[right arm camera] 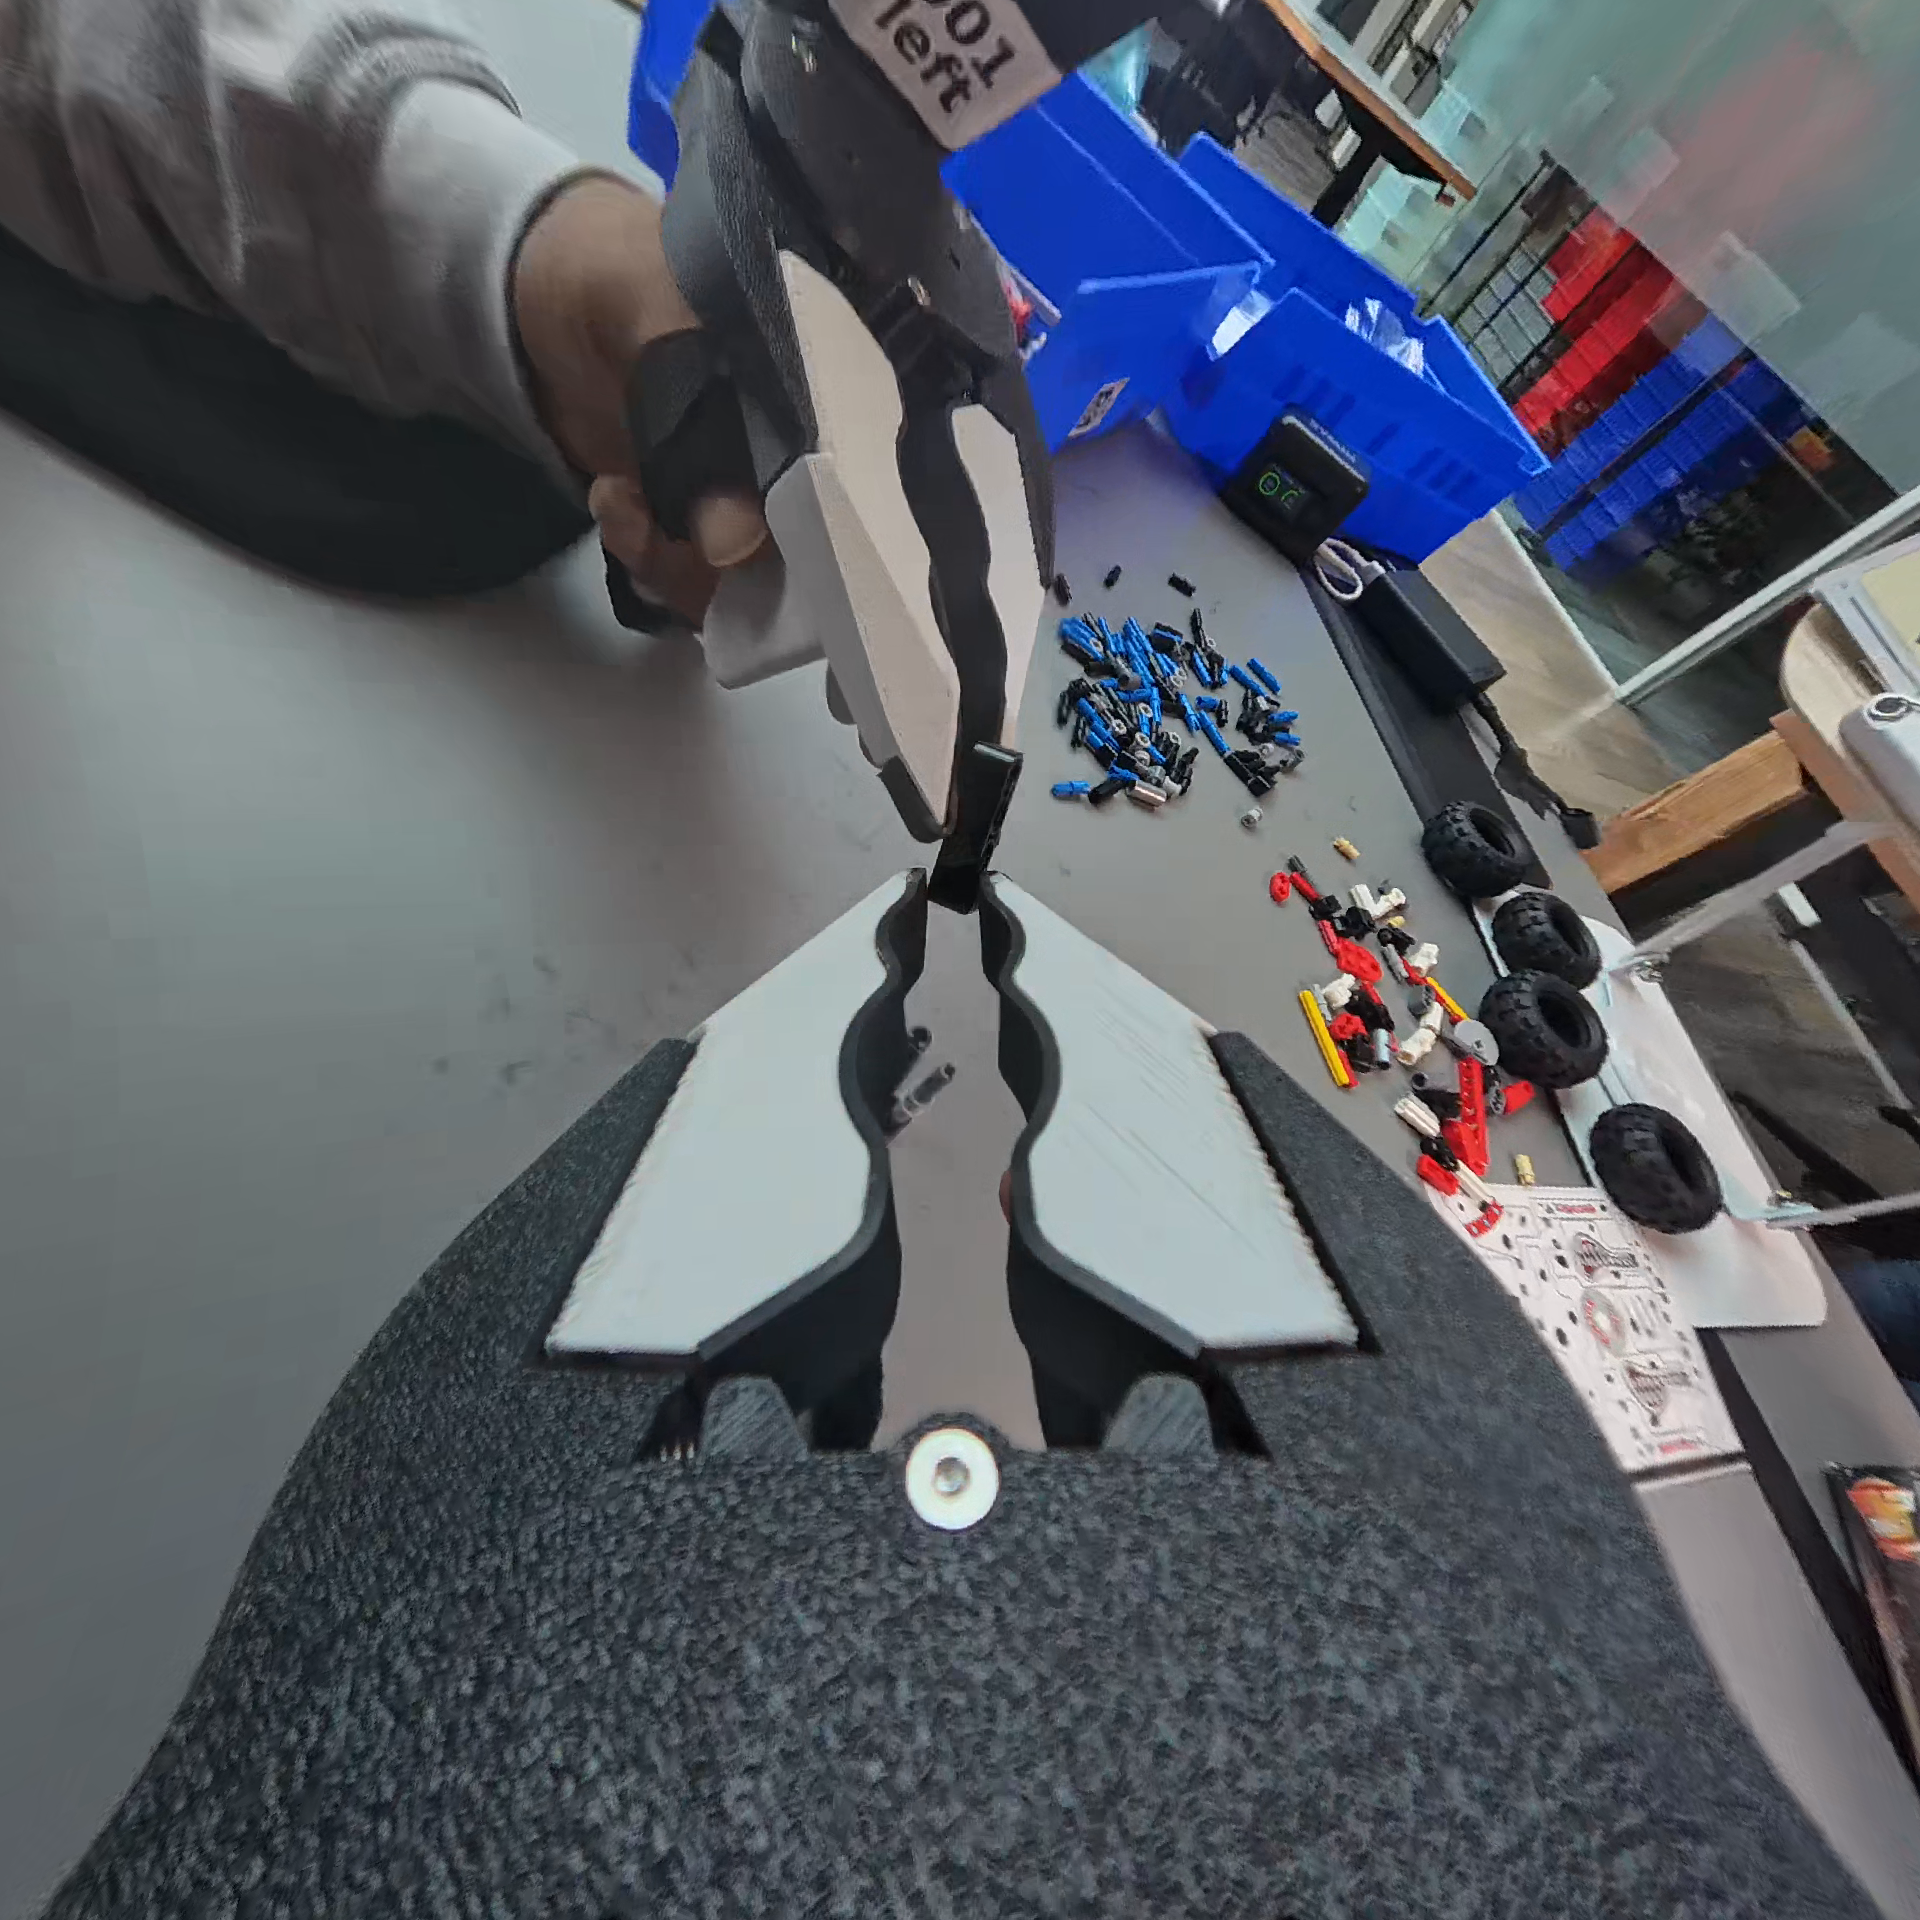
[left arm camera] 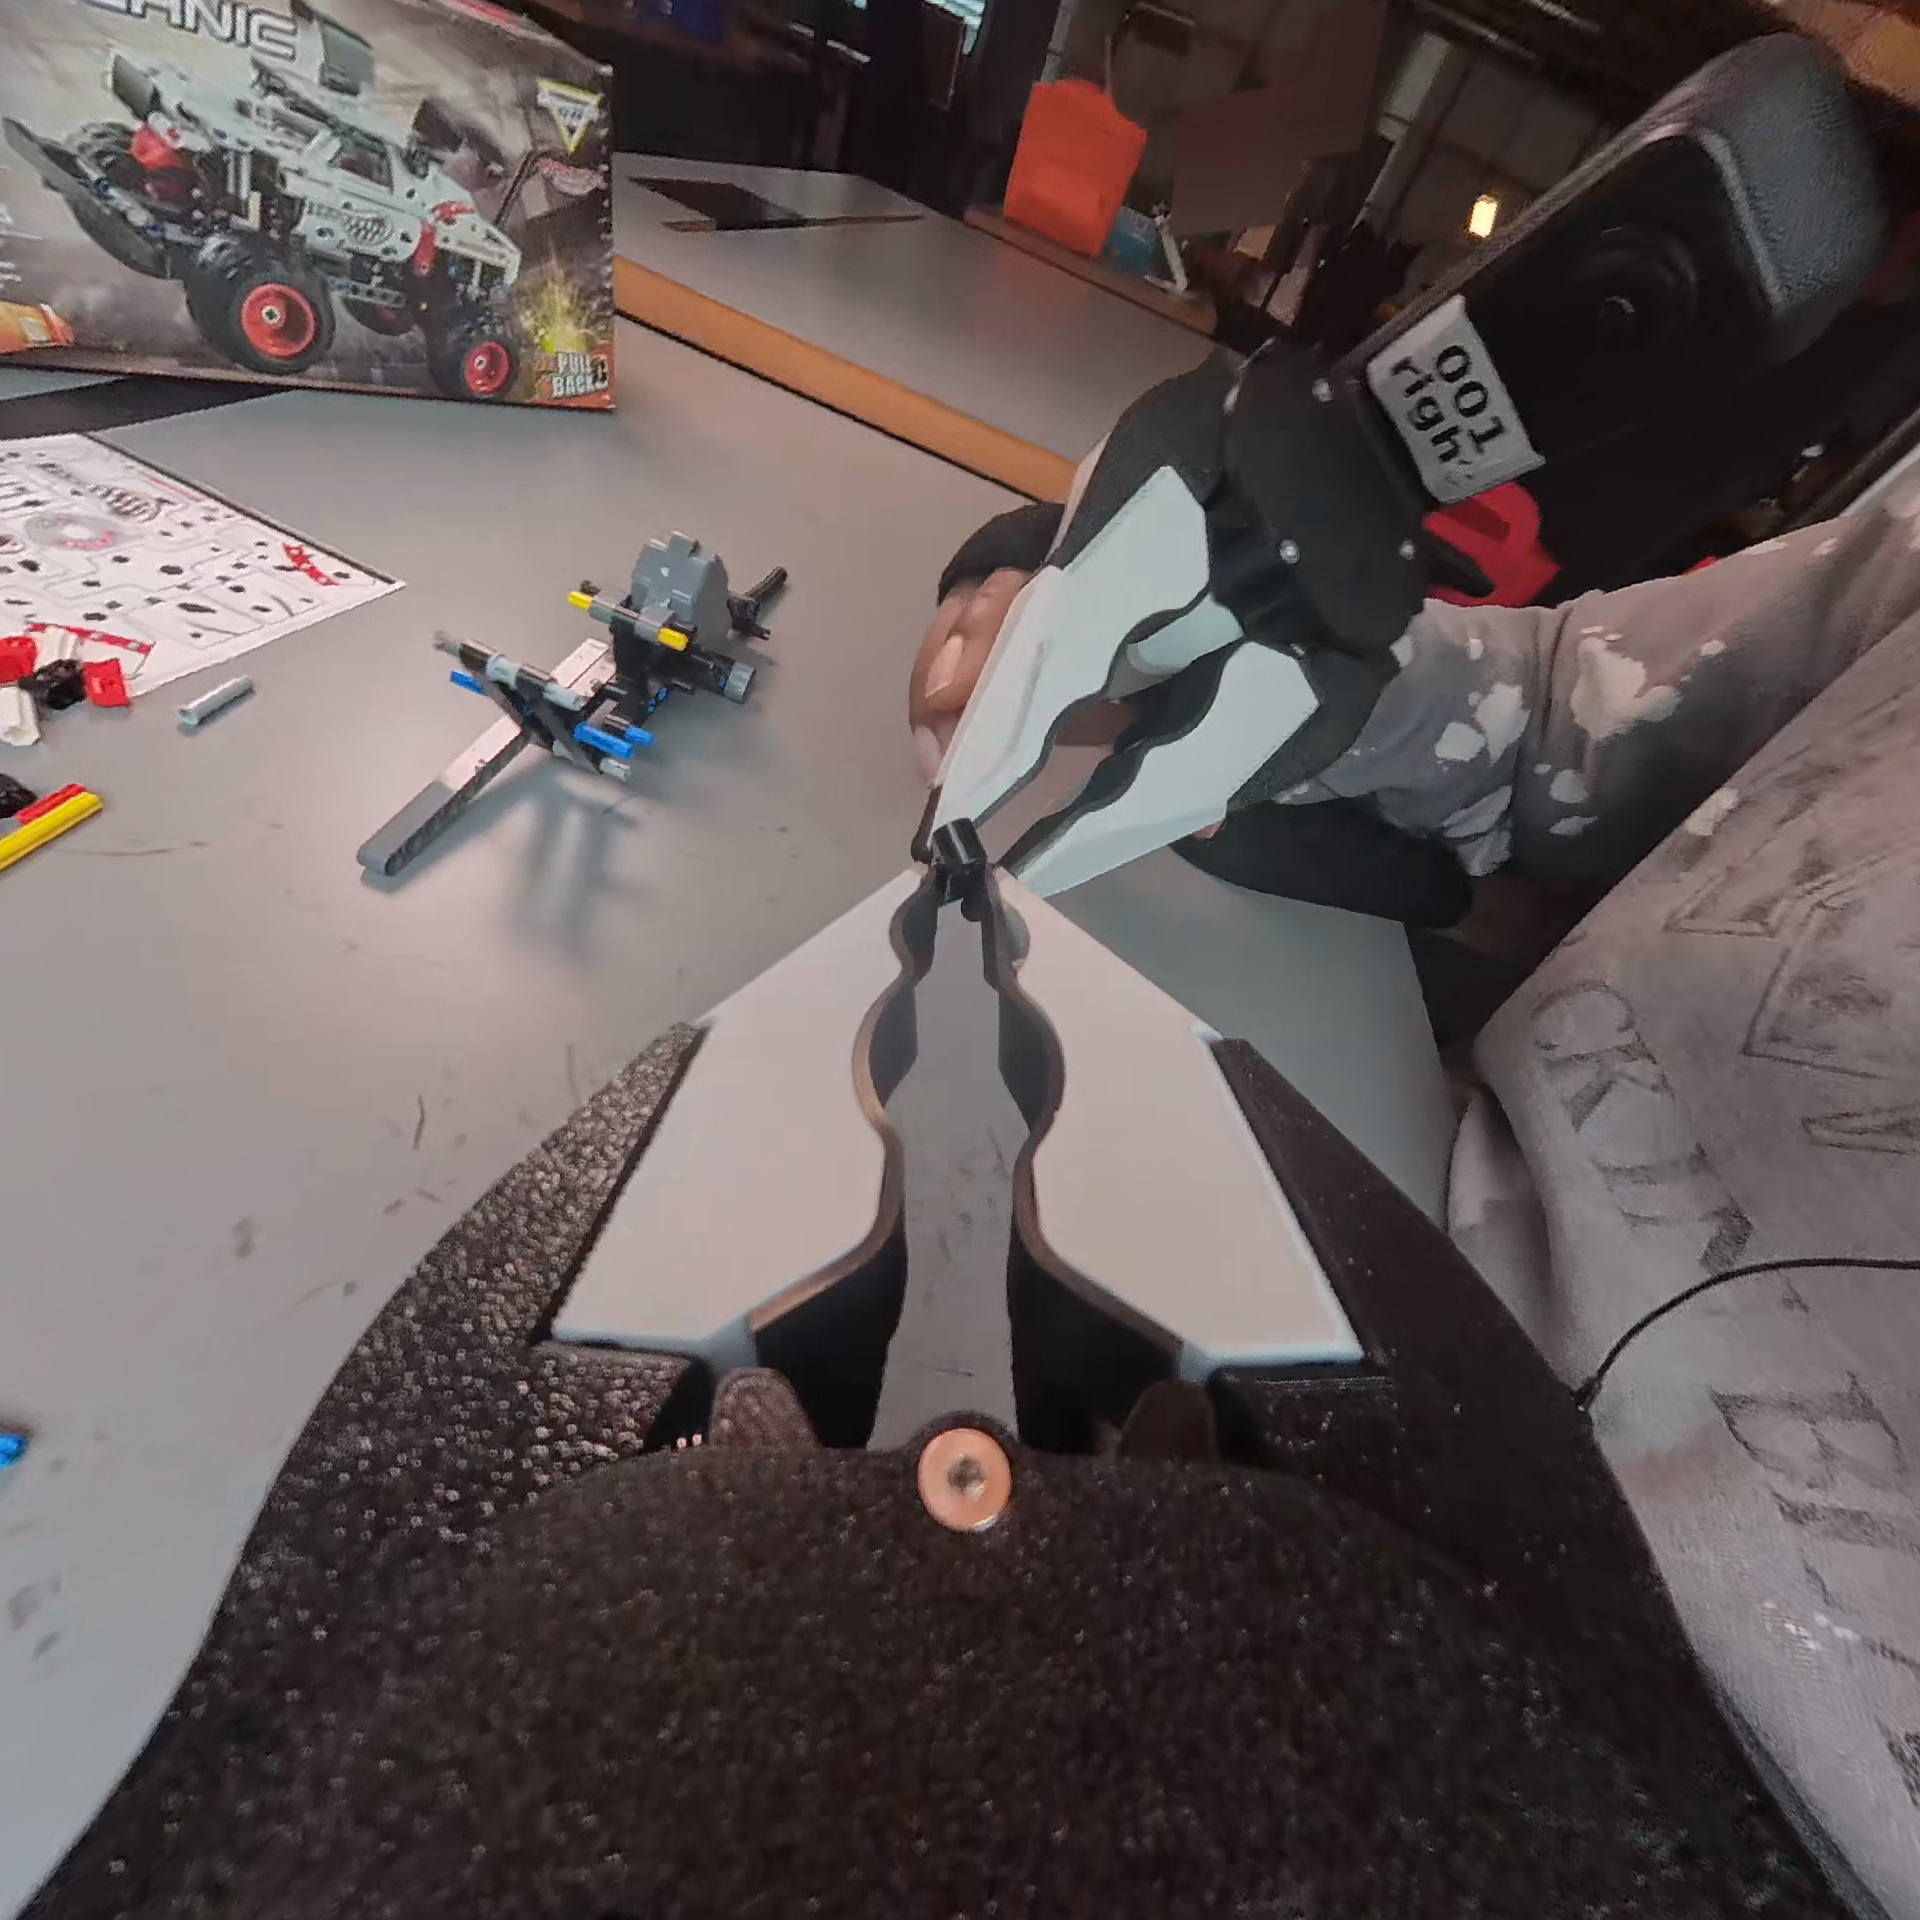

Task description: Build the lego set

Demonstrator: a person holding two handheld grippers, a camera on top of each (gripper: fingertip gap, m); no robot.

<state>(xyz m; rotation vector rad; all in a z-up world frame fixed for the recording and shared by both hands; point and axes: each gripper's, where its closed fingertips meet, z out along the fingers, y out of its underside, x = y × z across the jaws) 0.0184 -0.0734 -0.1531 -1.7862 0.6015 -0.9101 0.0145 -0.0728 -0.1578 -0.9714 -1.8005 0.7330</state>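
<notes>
Meeting tip to tip above the grey tabletop (left arm camera: 260,1039), both grippers pinch one small black piece (left arm camera: 956,857). The left gripper (left arm camera: 954,883) has its fingers (left arm camera: 790,1091) nearly closed on the piece's near end; the right gripper (left arm camera: 961,831) comes in from the upper right, fingers also nearly closed on it. In the right wrist view the piece (right arm camera: 977,821) is a short black bar, its long axis running roughly in line with the right gripper (right arm camera: 954,894) and up into the left gripper (right arm camera: 961,800).

Each gripper carries a grey printed label. The box (left arm camera: 312,187) standing at the tabletop's far side bears printed lettering, logos and a monster-truck picture. A sticker sheet (left arm camera: 156,561) lies flat before it. The partly built chassis (left arm camera: 613,675) rests on the tabletop, its long grey beam pointing toward the near left. Four black tyres (right arm camera: 1543,1013), a pile of blue and black pins (right arm camera: 1164,707), and red parts (right arm camera: 1403,1029) lie apart, near blue bins (right arm camera: 1247,312).
</notes>
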